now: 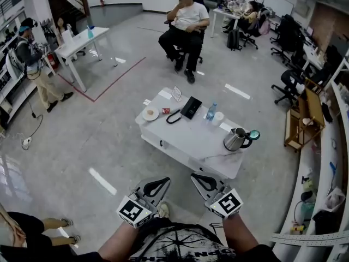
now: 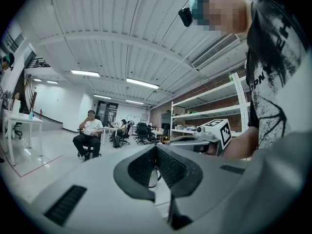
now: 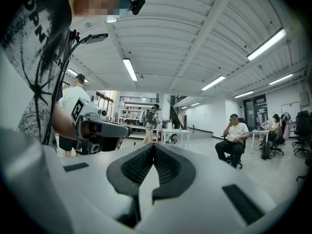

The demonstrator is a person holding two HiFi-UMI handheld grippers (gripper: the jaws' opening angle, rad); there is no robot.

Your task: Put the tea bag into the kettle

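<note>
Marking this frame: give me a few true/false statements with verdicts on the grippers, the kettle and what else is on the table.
1. Both grippers are shut with nothing between their jaws. True: the left gripper and the right gripper are both closed and empty.
2. The kettle stands on the floor beside the table. False: the kettle stands on the white table, near its right end.
3. A water bottle stands on the table. True: the water bottle is upright near the far edge.
4. The plate lies right beside the kettle. False: the plate is at the left end, well apart from the kettle.
5. One gripper touches the kettle. False: both are close to the person's body, short of the table.
</note>
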